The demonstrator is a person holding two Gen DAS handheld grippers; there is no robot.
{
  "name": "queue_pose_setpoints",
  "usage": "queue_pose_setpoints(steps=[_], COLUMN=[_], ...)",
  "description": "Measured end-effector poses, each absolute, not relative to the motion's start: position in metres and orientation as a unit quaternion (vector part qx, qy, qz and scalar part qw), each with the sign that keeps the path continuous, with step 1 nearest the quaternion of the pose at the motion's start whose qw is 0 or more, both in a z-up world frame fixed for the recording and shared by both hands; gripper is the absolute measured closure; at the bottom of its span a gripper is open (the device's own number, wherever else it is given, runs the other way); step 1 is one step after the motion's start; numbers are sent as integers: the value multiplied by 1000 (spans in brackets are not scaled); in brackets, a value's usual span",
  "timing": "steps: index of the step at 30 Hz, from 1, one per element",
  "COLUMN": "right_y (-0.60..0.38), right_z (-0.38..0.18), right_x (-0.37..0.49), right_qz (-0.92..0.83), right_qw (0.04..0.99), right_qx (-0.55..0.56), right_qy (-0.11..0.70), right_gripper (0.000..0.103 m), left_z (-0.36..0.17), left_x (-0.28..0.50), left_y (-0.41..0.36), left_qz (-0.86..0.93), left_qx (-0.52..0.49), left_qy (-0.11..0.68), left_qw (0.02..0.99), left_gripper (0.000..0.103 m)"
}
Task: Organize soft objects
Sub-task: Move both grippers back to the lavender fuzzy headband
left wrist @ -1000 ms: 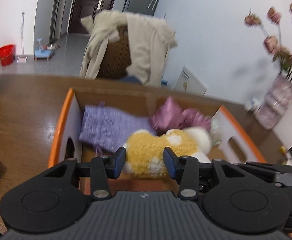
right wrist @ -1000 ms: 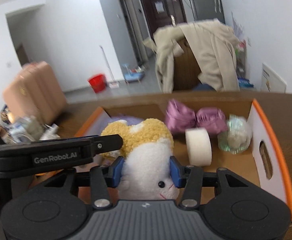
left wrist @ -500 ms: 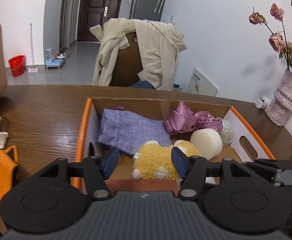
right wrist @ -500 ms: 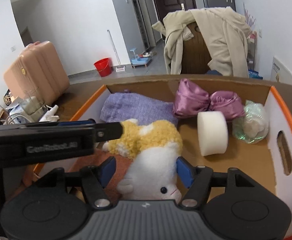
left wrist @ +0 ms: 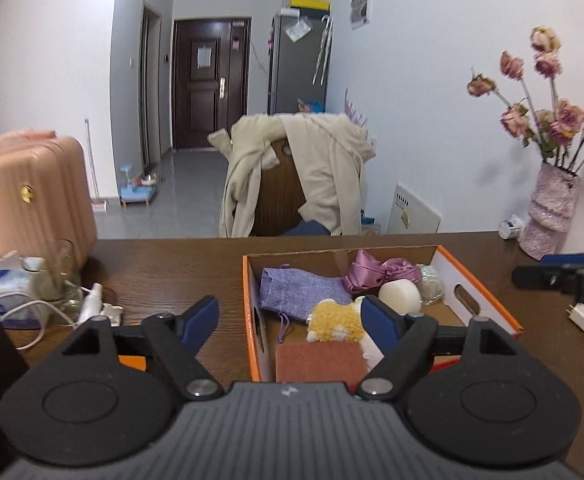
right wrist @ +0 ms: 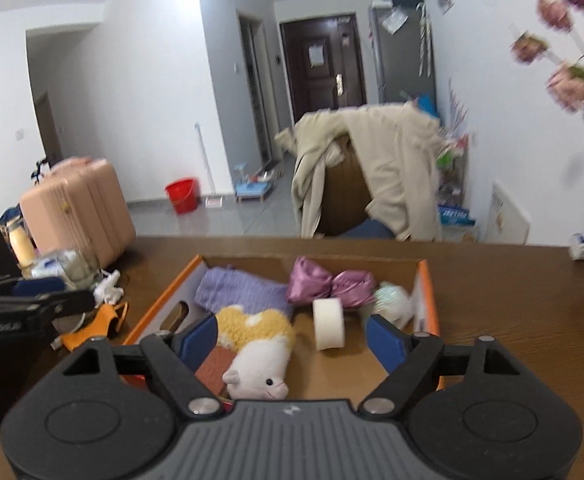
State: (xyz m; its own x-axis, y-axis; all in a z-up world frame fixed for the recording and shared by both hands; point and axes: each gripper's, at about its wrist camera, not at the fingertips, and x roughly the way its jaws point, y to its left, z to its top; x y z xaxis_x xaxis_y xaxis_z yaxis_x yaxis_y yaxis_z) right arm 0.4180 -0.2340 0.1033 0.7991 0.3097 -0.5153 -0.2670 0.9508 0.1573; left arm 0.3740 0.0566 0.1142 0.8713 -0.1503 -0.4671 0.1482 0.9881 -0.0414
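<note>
An orange-rimmed cardboard box (left wrist: 488, 304) (right wrist: 428, 280) sits on the brown table. In it lie a yellow-and-white plush toy (left wrist: 336, 322) (right wrist: 258, 340), a purple knit pouch (left wrist: 296, 290) (right wrist: 240, 290), a pink satin bow (left wrist: 376, 272) (right wrist: 328, 282), a white foam cylinder (left wrist: 400, 296) (right wrist: 328, 322), a clear wrapped ball (right wrist: 392, 300) and a red-brown sponge (left wrist: 318, 362). My left gripper (left wrist: 290, 322) is open and empty, above the box's near left corner. My right gripper (right wrist: 292, 338) is open and empty, above the plush toy.
An orange cloth (right wrist: 96, 322), a glass jar (left wrist: 56, 276), white cables and tissues lie on the table left of the box. A vase of flowers (left wrist: 552, 208) stands at the right. A chair with a beige coat (left wrist: 296, 172) is behind the table.
Both grippers opened, let go of the plush toy and pulled back and up from the box. The toy now lies in the box.
</note>
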Motion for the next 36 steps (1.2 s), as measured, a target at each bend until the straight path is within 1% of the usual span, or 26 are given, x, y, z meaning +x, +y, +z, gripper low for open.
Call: queue_pose_setpoints(steps=[4,6,10,12,15,17,19,21,25,28,31,36], right_y=[-247,-249,-252,-249,-245,-242,-240,-237,-230,-227,-221,-224], right_z=[120,123,117,110,96,85,72,60,24,10,6,2], right_x=[378,359,311,289,254,229,203,180,141,134,133,145], right_qz=[145,144,149,149,152,157,158,158,161,172,167,159], right_qw=[958,961,968,971,975,977,979,980,973,965,965,966], right_qx=[32,23,11,8,0,-6,-13,-24,-45,-36,-42,-28], right_qy=[247,233,202,189,165,146,127,118,161,193,196,200], right_gripper=[17,17,15,15,14,6,3,3,2,2,2,2], left_z=[124,126,119,111,94,80,64,45,21,19,17,9], left_x=[331,304,253,227,186,160,138,122,117,127,134,147], left_y=[55,55,51,45,38,37,36,37,43,46,46,44], left_qz=[-72,-72,-82,-82,-80,-84,-85,-91,-87,-77,-86,-89], left_qx=[2,-4,-3,9,22,21,29,38,30,21,22,18], left_qy=[216,197,168,154,132,125,122,131,184,192,189,208], left_qw=[974,978,982,985,988,988,988,987,979,978,978,974], left_gripper=[18,12,8,4,1,0,0,0,0,0,0,0])
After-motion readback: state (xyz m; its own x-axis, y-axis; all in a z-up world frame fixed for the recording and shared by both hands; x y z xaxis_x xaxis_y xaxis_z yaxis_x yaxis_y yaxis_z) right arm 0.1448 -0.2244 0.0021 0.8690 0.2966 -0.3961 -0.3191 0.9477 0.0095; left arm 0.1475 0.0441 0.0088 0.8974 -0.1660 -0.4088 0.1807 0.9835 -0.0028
